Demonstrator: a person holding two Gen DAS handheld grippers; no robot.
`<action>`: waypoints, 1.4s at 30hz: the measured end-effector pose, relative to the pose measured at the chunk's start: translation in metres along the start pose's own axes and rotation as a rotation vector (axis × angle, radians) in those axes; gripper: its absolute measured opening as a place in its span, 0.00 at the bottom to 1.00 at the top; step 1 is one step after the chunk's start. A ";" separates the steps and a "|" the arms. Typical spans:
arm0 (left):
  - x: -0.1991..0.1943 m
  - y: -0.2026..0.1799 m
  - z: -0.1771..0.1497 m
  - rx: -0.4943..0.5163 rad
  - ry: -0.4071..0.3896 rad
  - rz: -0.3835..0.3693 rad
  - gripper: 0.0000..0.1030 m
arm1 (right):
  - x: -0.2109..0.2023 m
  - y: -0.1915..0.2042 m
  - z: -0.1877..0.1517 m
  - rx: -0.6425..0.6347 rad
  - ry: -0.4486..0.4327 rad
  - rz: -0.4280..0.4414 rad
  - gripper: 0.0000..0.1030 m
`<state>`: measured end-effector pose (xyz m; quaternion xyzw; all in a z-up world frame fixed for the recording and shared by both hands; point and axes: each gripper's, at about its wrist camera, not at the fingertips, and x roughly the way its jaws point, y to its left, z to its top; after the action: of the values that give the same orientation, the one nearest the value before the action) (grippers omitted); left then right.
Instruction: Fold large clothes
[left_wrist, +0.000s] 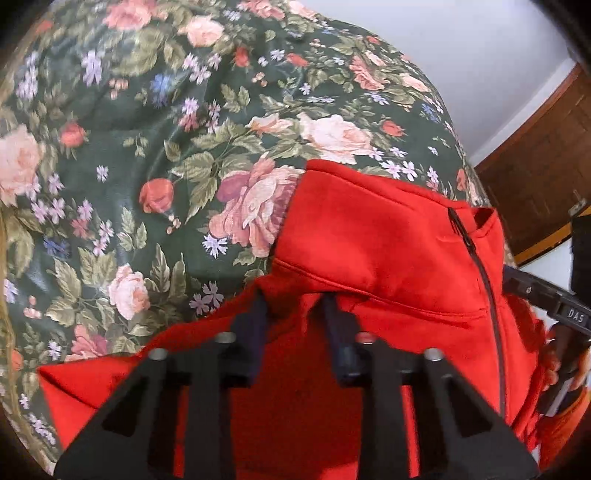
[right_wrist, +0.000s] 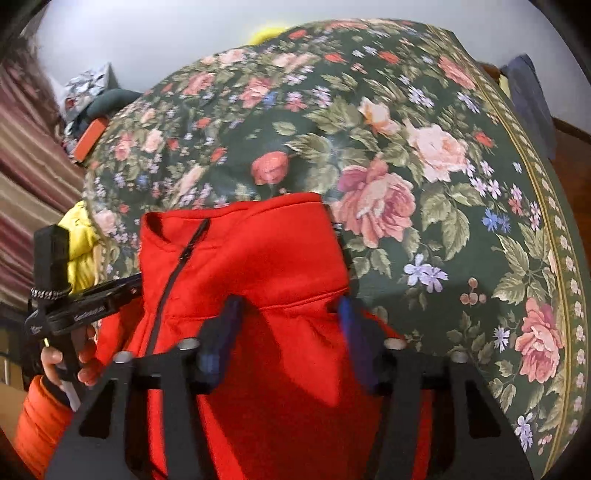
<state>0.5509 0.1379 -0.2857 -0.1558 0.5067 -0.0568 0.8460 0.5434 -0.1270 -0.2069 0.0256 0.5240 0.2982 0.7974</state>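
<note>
A red zip-up jacket (left_wrist: 376, 236) with a dark zipper lies bunched on a dark green floral bedspread (left_wrist: 147, 129). My left gripper (left_wrist: 295, 295) has its fingers pressed into a fold of the red fabric near the collar seam, shut on it. In the right wrist view the same red jacket (right_wrist: 251, 254) fills the lower middle. My right gripper (right_wrist: 288, 306) has blue-padded fingers set apart with red cloth bulging between them. The left gripper's body also shows in the right wrist view (right_wrist: 85, 302), held by a hand at the jacket's left.
The floral bedspread (right_wrist: 424, 166) stretches far and right, with a bordered edge (right_wrist: 546, 221) at the right. A yellow garment (right_wrist: 81, 240) and striped cloth (right_wrist: 29, 166) lie at the left. A wooden door (left_wrist: 535, 184) and white wall stand beyond the bed.
</note>
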 end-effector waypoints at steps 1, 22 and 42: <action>-0.001 -0.005 0.000 0.020 0.001 0.032 0.03 | -0.002 0.003 -0.002 -0.008 0.001 -0.012 0.23; -0.192 -0.086 -0.079 0.363 -0.163 0.188 0.01 | -0.143 0.102 -0.082 -0.185 -0.114 0.042 0.06; -0.171 -0.057 -0.247 0.379 0.068 0.212 0.02 | -0.173 0.092 -0.204 -0.074 -0.047 0.017 0.05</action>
<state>0.2563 0.0768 -0.2316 0.0623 0.5289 -0.0672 0.8437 0.2814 -0.1932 -0.1241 0.0075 0.4934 0.3232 0.8075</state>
